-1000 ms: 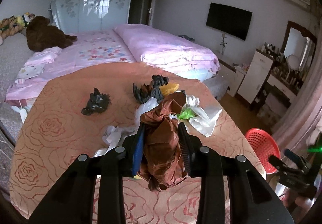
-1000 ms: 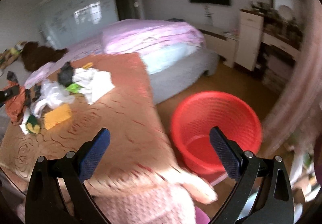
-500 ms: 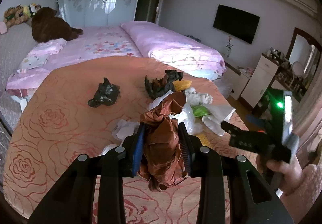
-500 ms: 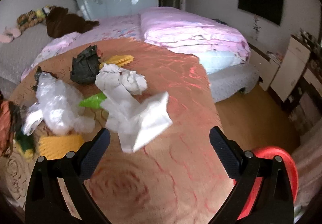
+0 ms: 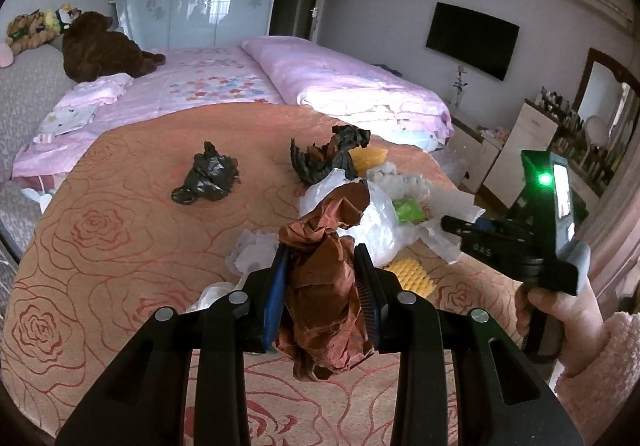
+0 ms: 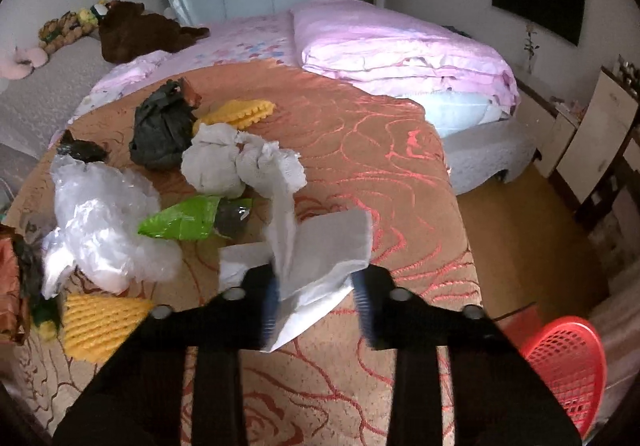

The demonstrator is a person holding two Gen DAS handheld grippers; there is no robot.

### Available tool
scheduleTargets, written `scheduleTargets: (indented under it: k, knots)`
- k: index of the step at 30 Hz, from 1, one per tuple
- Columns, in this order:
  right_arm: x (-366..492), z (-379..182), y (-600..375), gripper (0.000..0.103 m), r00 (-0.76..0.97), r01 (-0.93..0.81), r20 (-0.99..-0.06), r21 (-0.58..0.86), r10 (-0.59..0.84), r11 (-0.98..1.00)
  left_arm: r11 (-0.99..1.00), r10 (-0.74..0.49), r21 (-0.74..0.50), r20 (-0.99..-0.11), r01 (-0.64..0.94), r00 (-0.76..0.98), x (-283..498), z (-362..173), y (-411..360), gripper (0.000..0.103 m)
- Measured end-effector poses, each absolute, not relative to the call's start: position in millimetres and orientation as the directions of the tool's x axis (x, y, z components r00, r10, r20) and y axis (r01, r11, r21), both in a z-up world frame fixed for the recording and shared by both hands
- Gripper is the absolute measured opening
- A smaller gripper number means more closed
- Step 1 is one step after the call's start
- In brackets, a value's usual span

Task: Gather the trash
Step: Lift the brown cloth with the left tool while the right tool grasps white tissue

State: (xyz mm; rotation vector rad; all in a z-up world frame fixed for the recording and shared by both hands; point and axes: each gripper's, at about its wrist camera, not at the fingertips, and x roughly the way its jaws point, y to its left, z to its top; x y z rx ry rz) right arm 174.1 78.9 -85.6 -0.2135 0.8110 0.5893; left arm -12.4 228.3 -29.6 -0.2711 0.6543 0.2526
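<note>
**A:** What do you have on the left?

**B:** My left gripper [image 5: 322, 286] is clamped on a crumpled rust-brown paper wad [image 5: 326, 286], lifted clear of the orange rose-patterned tablecloth [image 5: 112, 238]. The grip looks firm, but a loose tail hangs below the jaws, and I judge it could snag on the pile if I swing low.

**A:** And the right?

**B:** My right gripper [image 6: 316, 306] sits around a folded white paper sheet [image 6: 320, 258]. The fingers are blurred, so I cannot tell whether they have pinched it or merely stand beside it. That is my main worry: if the jaws catch only one thin corner, the sheet may slide out on the way to the red plastic mesh basket [image 6: 568, 370], which stands on the floor past the table edge.

**A:** Anything else at risk?

**B:** The white sheet runs up into a crumpled grey-white tissue clump [image 6: 236, 161], and I can't see whether they are joined. Lifting one might drag the other, plus the green plastic wrapper [image 6: 184, 219] just beside it. The rest is on the cloth: a clear plastic bag [image 6: 104, 230], two yellow ribbed foam pieces [image 6: 100, 320], a black crumpled bag [image 6: 162, 131] and a second black bag [image 5: 208, 177] set apart. The two grippers are near each other, so a hasty crossing could knock them together.
</note>
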Motion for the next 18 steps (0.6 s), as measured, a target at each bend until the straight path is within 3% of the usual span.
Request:
scheduleTargets:
  k: [4,18]
  knots:
    - [163.6,-79.7,65.1,0.016,0.538,-0.564,-0.721,0.078,0.437,0.822,0.936,0.148,-0.162,-0.623,-0.312,0.768,-12.6,-28.6,221.1,0.031]
    - [121.5,-51.7,15.6,0.016,0.539,-0.539,-0.651,0.221,0.534,0.813,0.962,0.081,-0.171,-0.562,-0.212,0.823,-16.9,-6.1,188.4,0.031]
